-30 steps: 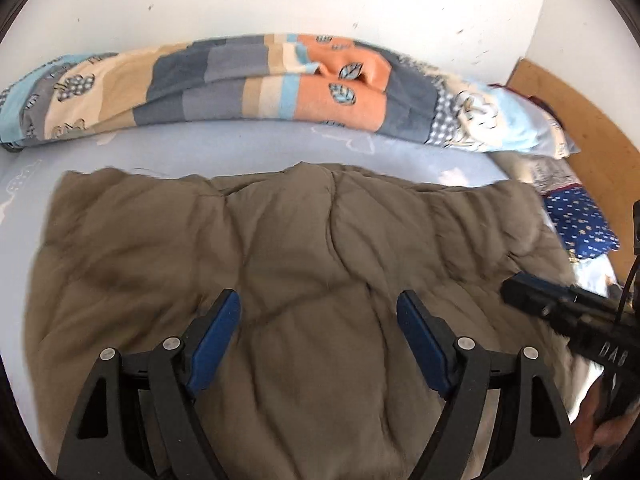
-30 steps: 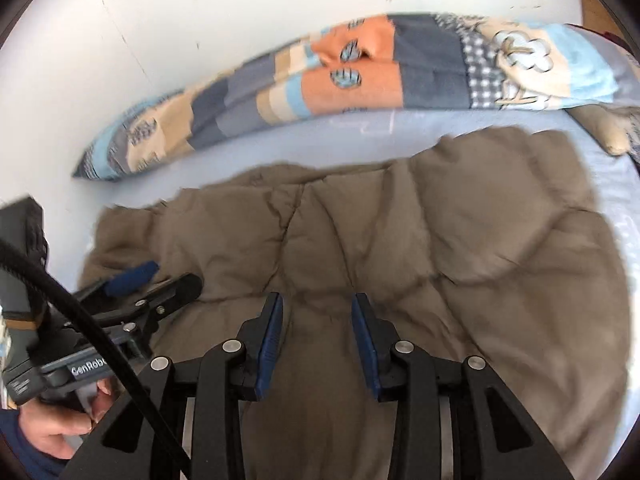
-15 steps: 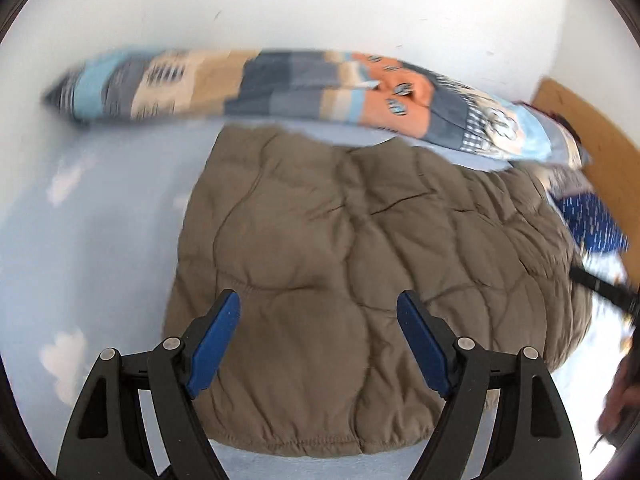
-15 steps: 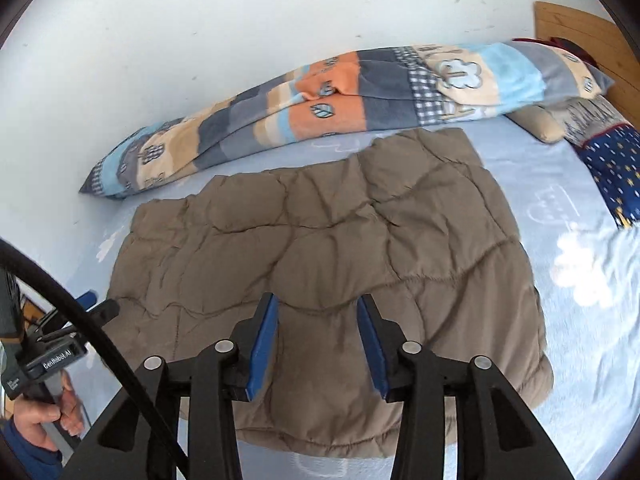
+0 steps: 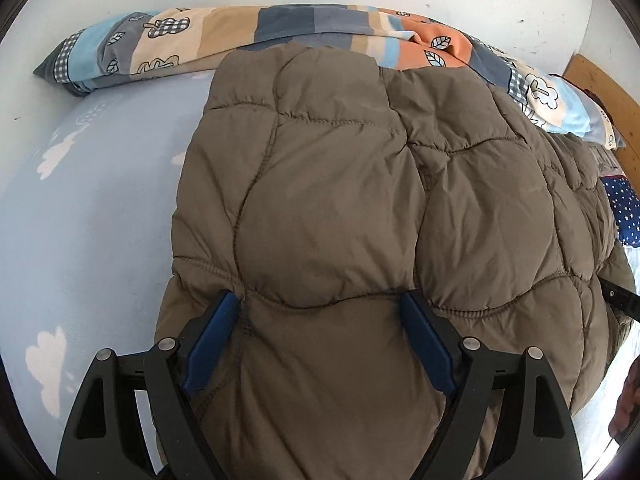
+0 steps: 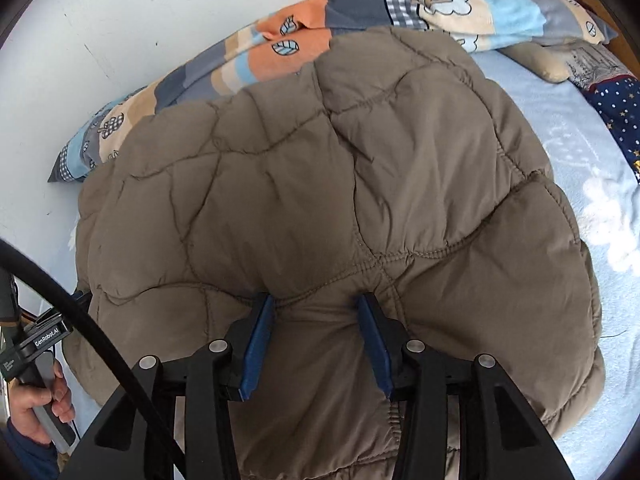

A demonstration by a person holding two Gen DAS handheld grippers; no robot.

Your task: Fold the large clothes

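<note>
Jacket (image 5: 360, 208), brown and quilted, lies spread on the pale blue bedsheet (image 5: 80, 220), its far edge at twelve o'clock touching the patchwork pillow (image 5: 224, 40) against the wall. I have both tools low over its near edge. The left gripper (image 5: 320, 316) has its blue fingers (image 5: 212, 336) wide apart, with a padded panel bulging between them at six o'clock; whether they press the cloth I cannot tell. The right gripper (image 6: 316, 312) holds its fingers (image 6: 256, 340) closer together, apart still, with a bunched ridge of fabric between them, not clamped as far as I can see. In the right view my left hand (image 6: 36, 412) grips its tool at eight o'clock. A navy starred cushion (image 6: 616, 108) sits at two o'clock, apart from the jacket. I judge the job partly done: the garment already forms a compact, thick block with rounded edges, sleeves out of sight. What appears left is one more fold across the bulk, then smoothing.
</note>
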